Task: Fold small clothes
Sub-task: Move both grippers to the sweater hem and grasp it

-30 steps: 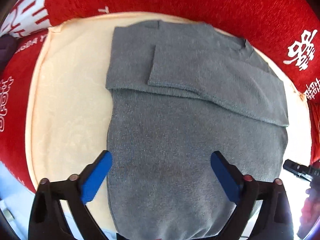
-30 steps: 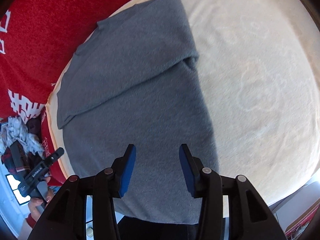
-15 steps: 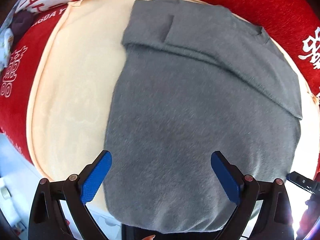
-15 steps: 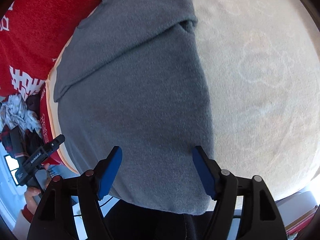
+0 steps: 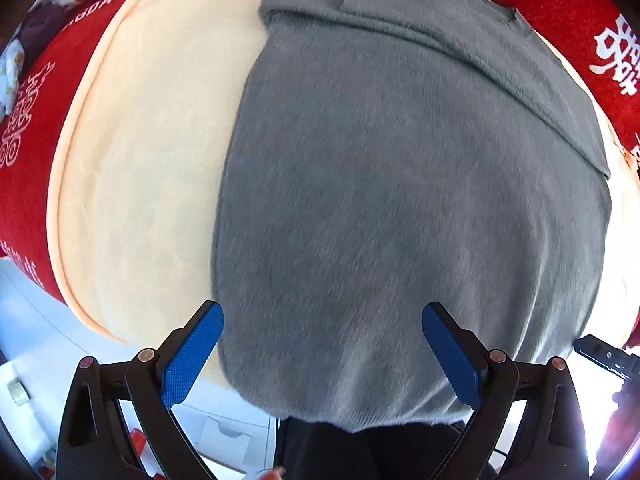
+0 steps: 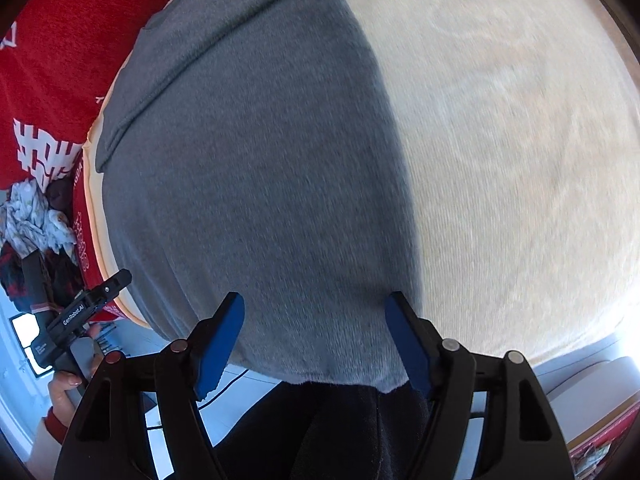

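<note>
A grey knit sweater (image 5: 400, 184) lies flat on a cream pad (image 5: 140, 168), sleeves folded across its chest at the far end; its hem hangs over the near edge. My left gripper (image 5: 322, 354) is open, empty, its blue pads straddling the hem's left part just above it. In the right wrist view the same sweater (image 6: 260, 168) fills the left half. My right gripper (image 6: 316, 346) is open and empty over the hem's right corner. The left gripper (image 6: 80, 312) shows there at the left, held in a hand.
A red cloth with white characters (image 5: 580, 12) lies under the cream pad (image 6: 500, 140) and surrounds it. A heap of crumpled clothes (image 6: 32, 216) sits at the left. The floor and white furniture (image 5: 224, 436) show beyond the pad's near edge.
Both grippers have drawn back and down toward the sweater's hem, so the garment fills more of each view. The right gripper's jaws have opened wider.
</note>
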A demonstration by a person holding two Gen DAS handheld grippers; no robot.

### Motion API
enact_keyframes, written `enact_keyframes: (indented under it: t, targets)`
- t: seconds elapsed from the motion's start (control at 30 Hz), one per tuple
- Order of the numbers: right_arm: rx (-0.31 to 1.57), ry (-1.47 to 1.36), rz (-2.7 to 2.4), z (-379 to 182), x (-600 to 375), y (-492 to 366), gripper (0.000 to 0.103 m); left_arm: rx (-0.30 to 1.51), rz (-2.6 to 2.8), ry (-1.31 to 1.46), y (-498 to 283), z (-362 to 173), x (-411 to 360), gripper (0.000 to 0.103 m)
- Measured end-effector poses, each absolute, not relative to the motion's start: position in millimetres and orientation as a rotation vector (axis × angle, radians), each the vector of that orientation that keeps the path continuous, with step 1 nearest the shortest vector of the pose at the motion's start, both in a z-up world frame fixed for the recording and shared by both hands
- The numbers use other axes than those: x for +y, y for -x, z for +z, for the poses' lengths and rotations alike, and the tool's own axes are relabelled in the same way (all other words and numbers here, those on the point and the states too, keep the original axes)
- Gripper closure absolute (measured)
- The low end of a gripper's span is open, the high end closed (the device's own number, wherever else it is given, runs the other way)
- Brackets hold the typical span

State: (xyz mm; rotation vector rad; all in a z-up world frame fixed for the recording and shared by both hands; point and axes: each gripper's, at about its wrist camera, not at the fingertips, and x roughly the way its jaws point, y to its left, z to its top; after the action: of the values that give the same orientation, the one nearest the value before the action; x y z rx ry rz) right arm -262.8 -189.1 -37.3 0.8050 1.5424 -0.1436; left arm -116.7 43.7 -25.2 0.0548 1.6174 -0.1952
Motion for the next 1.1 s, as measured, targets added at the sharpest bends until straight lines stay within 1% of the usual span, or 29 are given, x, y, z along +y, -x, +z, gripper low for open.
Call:
enact_keyframes:
  t: [0.17,0.4,0.73,0.77,0.8,0.83,0.87,0.9,0.93,0.97,1.0,1.03,1.1]
  targets:
    - [1.551,-0.786,-0.18,-42.5,-180.6,293.1,0.027,1.64,-0.21,-0.023,143.1,-30.2,69.2,0.003]
    - [1.59,-0.771,-0.191,-68.6,-174.9,325.8,0.027,1.708,-0.266,0.055,184.7,-62.6,100.6,0.003]
    - [1.618,-0.785,-0.06,-105.2,-161.8,339.9,0.026,1.742,-0.353,0.16,214.1,-103.4,108.8,0.003]
    - [1.617,-0.796,-0.055,-106.9,-161.4,341.7,0.028,1.738,-0.354,0.17,216.5,-105.7,114.2,0.004]
    - [1.613,-0.812,-0.051,-108.3,-163.1,346.0,0.037,1.735,-0.357,0.171,216.8,-108.9,123.0,0.005]
    - [1.603,-0.847,-0.049,-109.1,-163.1,347.0,0.045,1.729,-0.362,0.172,218.7,-107.3,126.0,0.009]
    - [1.596,-0.872,-0.052,-108.6,-163.3,347.5,0.064,1.727,-0.362,0.173,229.5,-112.9,132.4,0.017]
    - [1.588,-0.882,-0.055,-105.3,-165.1,350.6,0.082,1.731,-0.369,0.182,230.1,-108.4,133.5,0.029]
    - [1.576,-0.892,-0.056,-102.2,-164.1,351.8,0.094,1.737,-0.381,0.21,231.6,-106.5,138.7,0.036]
    - [1.557,-0.906,-0.053,-97.4,-164.4,353.1,0.097,1.74,-0.39,0.227,237.4,-101.1,142.5,0.054]
    - [1.528,-0.938,-0.042,-91.1,-158.6,354.1,0.097,1.746,-0.414,0.27,238.5,-97.8,149.4,0.076]
    - [1.498,-0.977,-0.022,-84.0,-159.7,354.2,0.097,1.747,-0.434,0.299,236.0,-89.8,160.0,0.088]
    - [1.426,-1.043,0.019,-63.1,-163.3,352.0,0.097,1.741,-0.48,0.367,230.1,-74.3,172.3,0.09]
